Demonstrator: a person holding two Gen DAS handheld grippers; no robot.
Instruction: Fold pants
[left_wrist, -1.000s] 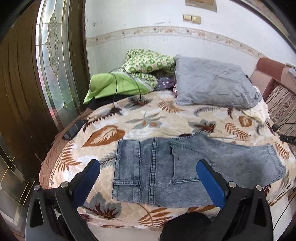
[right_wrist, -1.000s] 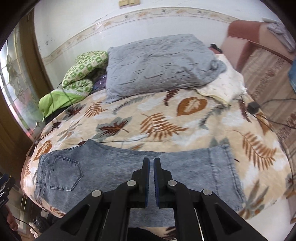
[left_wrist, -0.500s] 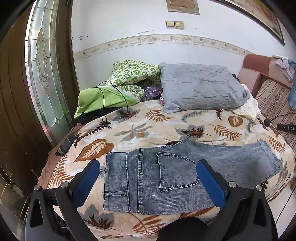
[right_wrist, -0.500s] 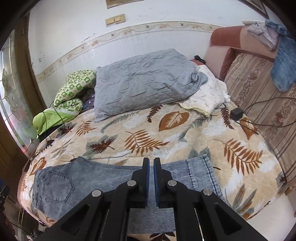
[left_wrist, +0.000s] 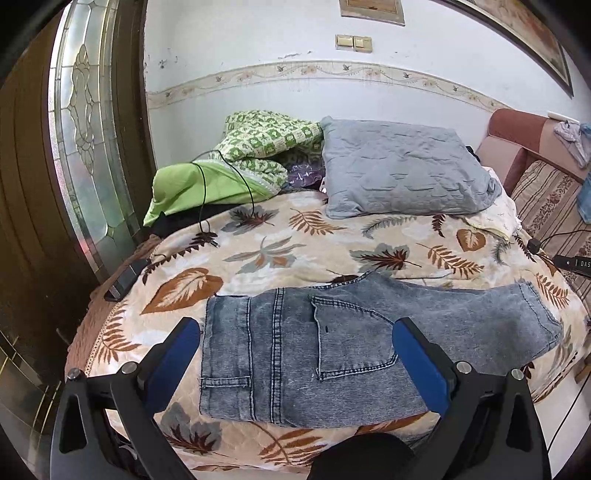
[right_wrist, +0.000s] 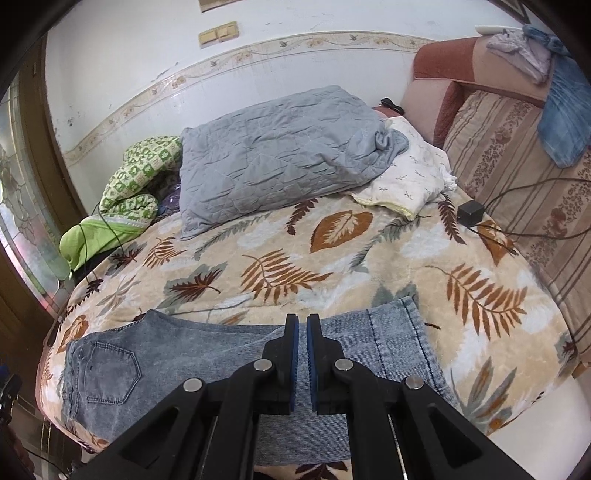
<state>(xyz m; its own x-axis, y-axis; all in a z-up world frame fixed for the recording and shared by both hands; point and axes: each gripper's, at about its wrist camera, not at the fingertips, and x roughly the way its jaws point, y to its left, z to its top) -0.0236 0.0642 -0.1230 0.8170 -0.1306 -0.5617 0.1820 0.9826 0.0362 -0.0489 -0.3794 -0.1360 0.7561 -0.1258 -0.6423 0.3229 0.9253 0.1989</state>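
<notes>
the pants (left_wrist: 332, 343) lie flat along the leaf-print blanket's (left_wrist: 280, 254) near edge, ready for folding, below the spread, empty left gripper (left_wrist: 295, 354) and the closed, empty right gripper (right_wrist: 302, 332).

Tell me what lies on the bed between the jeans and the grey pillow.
Nothing: between the jeans and the grey pillow only bare leaf-print blanket shows, clearest in the right wrist view.
</notes>
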